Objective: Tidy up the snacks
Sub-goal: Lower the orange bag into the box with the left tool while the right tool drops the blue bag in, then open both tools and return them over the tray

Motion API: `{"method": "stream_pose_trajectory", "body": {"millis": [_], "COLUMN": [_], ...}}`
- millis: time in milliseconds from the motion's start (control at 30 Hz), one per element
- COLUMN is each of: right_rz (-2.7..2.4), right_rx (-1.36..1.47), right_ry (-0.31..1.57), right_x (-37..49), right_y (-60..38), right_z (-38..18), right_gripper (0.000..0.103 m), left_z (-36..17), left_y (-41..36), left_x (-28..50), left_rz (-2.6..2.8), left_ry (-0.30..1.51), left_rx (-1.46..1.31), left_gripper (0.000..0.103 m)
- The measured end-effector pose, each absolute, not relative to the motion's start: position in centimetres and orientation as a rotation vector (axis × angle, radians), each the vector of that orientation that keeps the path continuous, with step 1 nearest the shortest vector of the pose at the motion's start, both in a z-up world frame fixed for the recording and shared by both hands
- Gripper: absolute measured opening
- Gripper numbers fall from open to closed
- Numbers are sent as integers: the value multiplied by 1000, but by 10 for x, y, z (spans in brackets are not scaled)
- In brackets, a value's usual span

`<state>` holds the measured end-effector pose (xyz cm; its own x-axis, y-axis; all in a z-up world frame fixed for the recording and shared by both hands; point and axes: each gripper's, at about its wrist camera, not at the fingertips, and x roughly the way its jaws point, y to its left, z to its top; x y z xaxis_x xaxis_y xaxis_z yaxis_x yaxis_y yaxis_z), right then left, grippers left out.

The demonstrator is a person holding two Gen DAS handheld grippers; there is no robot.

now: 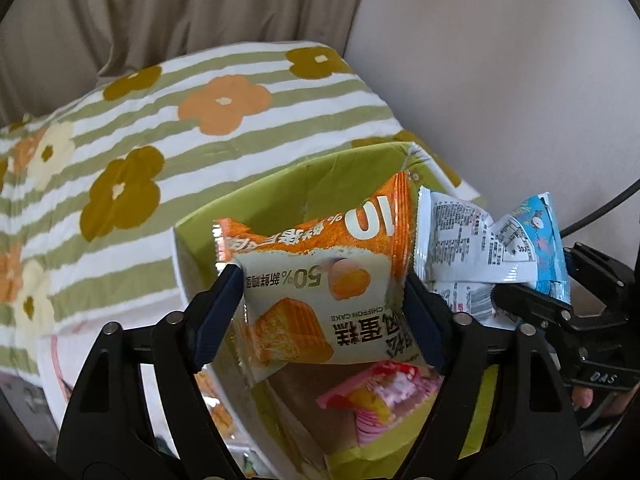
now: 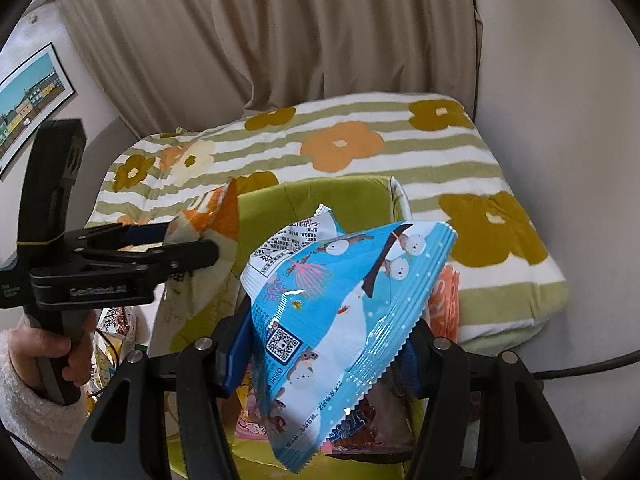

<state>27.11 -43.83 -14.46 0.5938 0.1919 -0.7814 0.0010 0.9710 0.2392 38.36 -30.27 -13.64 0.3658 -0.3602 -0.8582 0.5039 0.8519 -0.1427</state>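
My left gripper [image 1: 324, 280] is shut on an orange and white chiffon cake packet [image 1: 320, 300] and holds it over an open green box [image 1: 280, 184]. A pink snack packet [image 1: 380, 392] lies inside the box. The right wrist view shows the left gripper [image 2: 192, 240] from the side, with the orange packet [image 2: 216, 216] at the box's left wall. My right gripper [image 2: 326, 332] is shut on a blue and white snack packet [image 2: 340, 292] above the same green box [image 2: 320, 192]. The blue packet [image 1: 480, 240] hangs just right of the box in the left wrist view.
The box stands against a green-striped floral cushion [image 2: 400, 152], with a beige curtain [image 2: 280, 40] and pale walls behind. More snack packets [image 1: 216, 412] lie low at the box's left. A hand in a fleecy sleeve [image 2: 48, 352] grips the left tool. A black cable [image 2: 580, 368] runs at the right.
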Motion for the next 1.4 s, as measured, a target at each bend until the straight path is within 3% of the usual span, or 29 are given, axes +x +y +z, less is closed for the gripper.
{"method": "stream_pose_trajectory", "body": {"millis": [133, 900, 933, 1000, 1033, 1067, 1400], "right_rz": [92, 183, 198, 221, 230, 216, 202], "right_rx": [230, 263, 246, 191, 170, 151, 184], "right_ry": [954, 937, 934, 906, 892, 877, 874], "right_x": [273, 308, 310, 310, 309, 307, 276], "right_y": [-443, -421, -416, -403, -398, -396, -408], "right_z": [-153, -148, -147, -143, -142, -142, -138], "right_gripper": [56, 56, 58, 70, 90, 93, 93], "left_z": [-142, -131, -130, -128, -127, -127, -119], "left_y": [-309, -246, -244, -240, -238, -234, -219], "left_x": [389, 363, 362, 359, 357, 357, 331], "left_rz": [-549, -493, -486, -476, -473, -467, -444], "left_ry": [1063, 1048, 1045, 1040, 1040, 1037, 1027], "left_rx": [192, 90, 91, 88, 83, 72, 40], "left_gripper": [101, 101, 101, 101, 102, 102, 102]}}
